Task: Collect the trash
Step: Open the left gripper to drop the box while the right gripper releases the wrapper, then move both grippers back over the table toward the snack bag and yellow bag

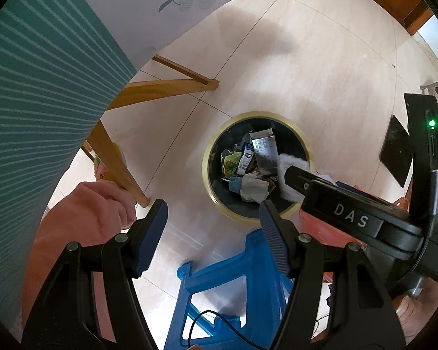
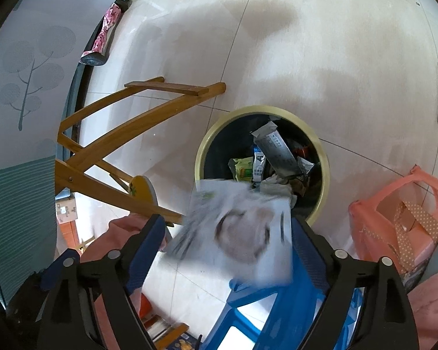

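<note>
Step in hand, as judged: dropping trash into the bin. Right gripper (image 2: 227,233): jaws spread wide, pads clear of a blurred white wrapper (image 2: 236,227) lying loose between them, apparently falling; trash bin (image 2: 203,148) at twelve o'clock of it, already holding packets. Left gripper (image 1: 213,233): jaws partly open, empty, poised above a blue stool (image 1: 236,280); bin at one o'clock. Next move likely calls for confirming the wrapper lands inside the rim, then seeking another piece.

Bright daylight, soft floor (image 1: 321,67) shadows, fisheye-bent edges, motion-blurred white packet (image 2: 242,233).
</note>
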`<state>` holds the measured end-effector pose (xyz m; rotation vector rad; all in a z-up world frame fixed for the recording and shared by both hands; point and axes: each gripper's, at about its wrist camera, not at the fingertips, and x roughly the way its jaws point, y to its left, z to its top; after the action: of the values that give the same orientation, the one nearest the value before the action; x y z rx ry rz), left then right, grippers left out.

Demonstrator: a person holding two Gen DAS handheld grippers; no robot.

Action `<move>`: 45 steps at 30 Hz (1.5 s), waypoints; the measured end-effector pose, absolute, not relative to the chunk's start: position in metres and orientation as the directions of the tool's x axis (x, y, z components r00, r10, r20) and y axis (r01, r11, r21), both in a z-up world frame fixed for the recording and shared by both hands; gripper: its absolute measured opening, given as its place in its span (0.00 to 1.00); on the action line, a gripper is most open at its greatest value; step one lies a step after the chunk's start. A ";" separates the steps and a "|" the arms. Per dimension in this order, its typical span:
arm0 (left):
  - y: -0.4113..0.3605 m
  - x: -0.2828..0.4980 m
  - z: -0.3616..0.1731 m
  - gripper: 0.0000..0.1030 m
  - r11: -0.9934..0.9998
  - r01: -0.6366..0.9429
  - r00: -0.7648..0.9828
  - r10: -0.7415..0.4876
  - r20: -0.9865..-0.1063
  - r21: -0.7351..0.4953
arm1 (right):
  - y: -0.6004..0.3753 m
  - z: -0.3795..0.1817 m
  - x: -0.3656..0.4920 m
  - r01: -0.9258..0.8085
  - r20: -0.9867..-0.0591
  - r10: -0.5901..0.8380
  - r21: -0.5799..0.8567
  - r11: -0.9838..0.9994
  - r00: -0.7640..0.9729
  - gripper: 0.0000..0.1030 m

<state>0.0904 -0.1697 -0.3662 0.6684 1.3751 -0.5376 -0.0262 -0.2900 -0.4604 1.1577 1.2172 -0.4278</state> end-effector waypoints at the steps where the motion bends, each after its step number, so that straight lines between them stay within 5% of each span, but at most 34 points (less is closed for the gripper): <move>1: -0.169 0.090 -0.365 0.61 0.706 0.698 0.129 0.035 -0.991 0.116 | -0.289 -0.460 -0.026 0.786 -0.882 0.305 0.463 0.410 0.360 0.86; 20: -0.163 0.079 -0.330 0.61 0.706 0.704 0.112 -0.004 -0.994 0.077 | -0.284 -0.405 -0.035 0.782 -0.914 0.252 0.404 0.475 0.319 0.87; 36: -0.124 0.062 -0.175 0.60 0.608 0.793 0.210 -0.215 -0.954 0.037 | -0.265 -0.204 -0.045 0.656 -0.908 0.115 0.374 0.656 0.402 0.87; 45: -0.083 0.132 -0.109 0.60 0.682 0.731 0.267 -0.245 -0.932 0.030 | -0.240 -0.101 0.021 0.495 -0.884 0.059 0.314 0.810 0.464 0.87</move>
<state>0.1322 -0.0825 -0.1087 0.5153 1.1176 -0.6989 0.0211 -0.2397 -0.1009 0.5924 1.0686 -0.2881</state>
